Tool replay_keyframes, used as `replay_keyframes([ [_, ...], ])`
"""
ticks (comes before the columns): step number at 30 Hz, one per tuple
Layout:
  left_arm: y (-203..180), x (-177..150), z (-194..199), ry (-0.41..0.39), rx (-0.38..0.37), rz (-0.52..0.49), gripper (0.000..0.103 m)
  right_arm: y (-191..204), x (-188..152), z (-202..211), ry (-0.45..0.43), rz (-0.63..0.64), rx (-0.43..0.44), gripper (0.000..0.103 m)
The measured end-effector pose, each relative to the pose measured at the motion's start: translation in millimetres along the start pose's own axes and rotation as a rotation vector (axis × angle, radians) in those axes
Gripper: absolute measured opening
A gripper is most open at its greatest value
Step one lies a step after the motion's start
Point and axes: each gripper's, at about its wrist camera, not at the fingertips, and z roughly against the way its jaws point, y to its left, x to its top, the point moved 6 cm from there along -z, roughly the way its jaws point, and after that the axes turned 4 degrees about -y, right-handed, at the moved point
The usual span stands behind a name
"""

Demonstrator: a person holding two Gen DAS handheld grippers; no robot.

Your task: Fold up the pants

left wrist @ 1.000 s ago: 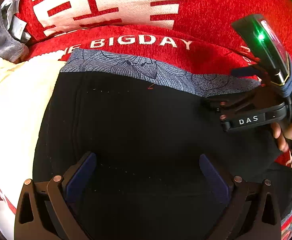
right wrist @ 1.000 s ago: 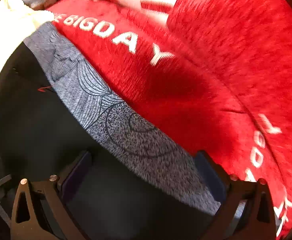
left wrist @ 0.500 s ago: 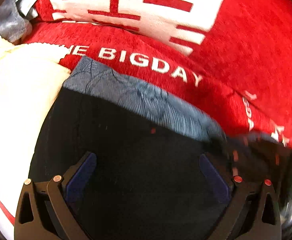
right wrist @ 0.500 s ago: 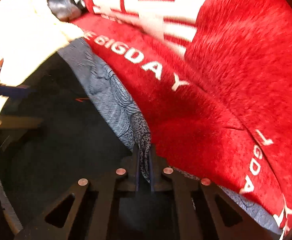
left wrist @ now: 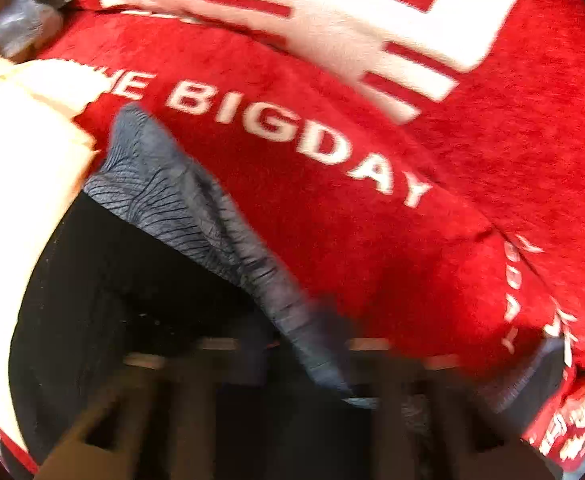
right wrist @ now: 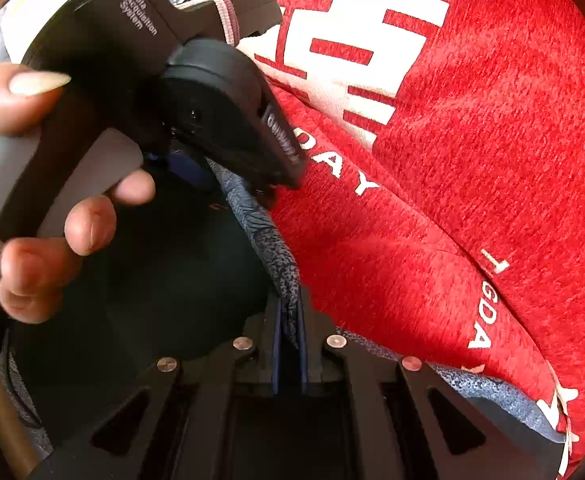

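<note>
Red plush bedding printed with white "BIGDAY" lettering fills the background of both views, and the black pants lie spread on it, their grey patterned waistband running along the far edge. A cream cloth sits just beside the pants on the left.

Our right tool has its fingers pressed together, pinching the waistband between the blue pads. Our left tool is too smeared with blur in its own view to say whether it has bitten; in the right view the left tool sits at the waistband further along, held by our hand, but its fingertips are hidden there, so we cannot tell.

To do this step well, we judge both tools should grip the band itself, through both layers. We should then lift evenly, keeping the band taut between us, so the fabric carries over without bunching or sliding on the plush.
</note>
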Motion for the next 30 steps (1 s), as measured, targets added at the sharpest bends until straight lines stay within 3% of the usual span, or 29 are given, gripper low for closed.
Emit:
replay_keyframes([
  [4, 11, -5, 6, -0.023, -0.055, 0.02, 0.009, 0, -1, 1, 0.008, 0.023, -0.026, 0.008],
  [6, 16, -10, 12, -0.041, -0.058, 0.007, 0.008, -2, -1, -1, 0.029, 0.021, -0.011, 0.014],
  [7, 18, -10, 17, -0.051, -0.055, -0.001, 0.008, -3, 1, -3, 0.032, 0.025, -0.012, 0.025],
  [8, 20, -10, 18, -0.057, -0.06, -0.011, 0.008, -5, 2, -4, 0.032, 0.027, -0.006, 0.046],
  [9, 17, -11, 19, -0.064, -0.055, -0.019, 0.008, -6, 3, -7, 0.038, 0.028, 0.005, 0.06],
  [10, 16, -13, 22, -0.071, -0.053, -0.028, 0.008, -6, 2, -12, 0.052, 0.029, 0.018, 0.08],
  [11, 15, -12, 24, -0.073, -0.054, -0.031, 0.008, -6, 0, -19, 0.081, 0.035, 0.032, 0.081],
  [12, 17, -14, 27, -0.075, -0.054, -0.036, 0.008, -8, -1, -26, 0.11, 0.043, 0.02, 0.08],
  [13, 18, -16, 31, -0.075, -0.06, -0.036, 0.008, -7, -3, -26, 0.122, 0.044, 0.016, 0.061],
  [14, 23, -17, 36, -0.075, -0.071, -0.034, 0.008, -8, -3, -26, 0.143, 0.017, 0.044, 0.027],
  [18, 31, -33, 76, -0.116, -0.161, -0.035, 0.008, -1, 1, 19, 0.063, -0.018, 0.037, 0.019],
  [22, 47, -76, 124, -0.167, -0.271, -0.051, 0.009, 30, -15, 78, -0.006, 0.006, -0.095, 0.018],
  [26, 73, -128, 137, -0.16, -0.314, -0.054, 0.009, 71, -47, 113, -0.037, 0.001, -0.205, 0.018],
  [30, 102, -183, 125, -0.099, -0.326, -0.073, 0.009, 100, -75, 125, -0.024, -0.011, -0.231, 0.018],
])
